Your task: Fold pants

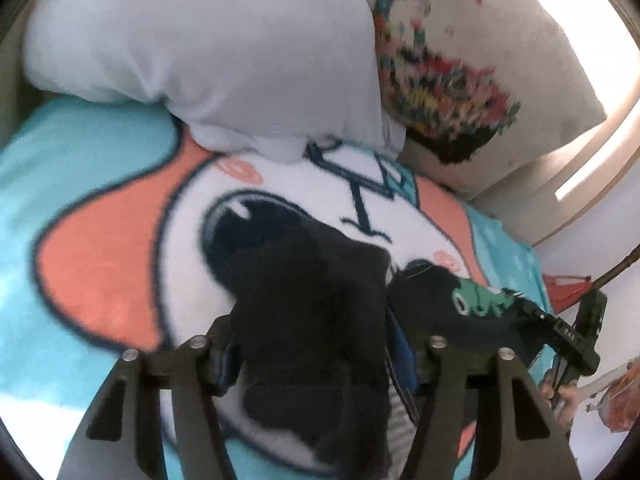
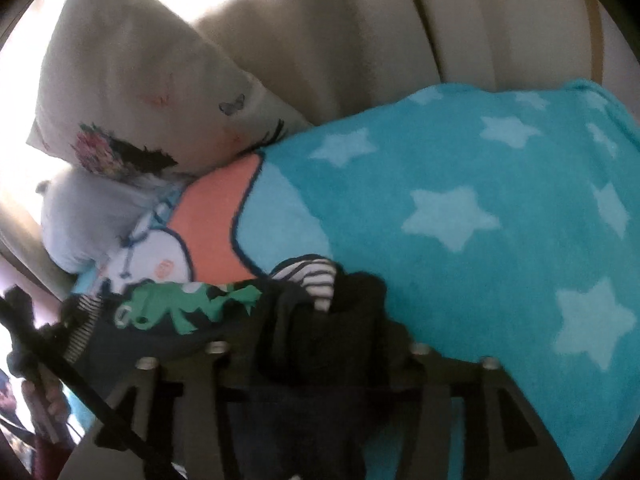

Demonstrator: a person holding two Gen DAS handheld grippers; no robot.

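Note:
Small dark pants [image 1: 316, 320] with a green dinosaur print [image 1: 480, 300] and a striped lining lie bunched over a turquoise cartoon blanket [image 1: 72, 184]. My left gripper [image 1: 316, 356] is shut on a dark bunch of the pants, just above the blanket. My right gripper [image 2: 320, 344] is shut on another dark bunch of the pants [image 2: 320, 320]; the dinosaur print [image 2: 180, 304] and striped lining [image 2: 312, 276] show to its left. The right gripper also shows in the left wrist view [image 1: 560, 332], at the right end of the pants.
A grey pillow [image 1: 208, 52] and a cream printed cushion [image 1: 460, 72] lie at the head of the bed. A padded beige headboard [image 2: 380, 32] rises behind. The blanket with pale stars [image 2: 480, 208] spreads right. A hand and clutter [image 1: 568, 396] show at lower right.

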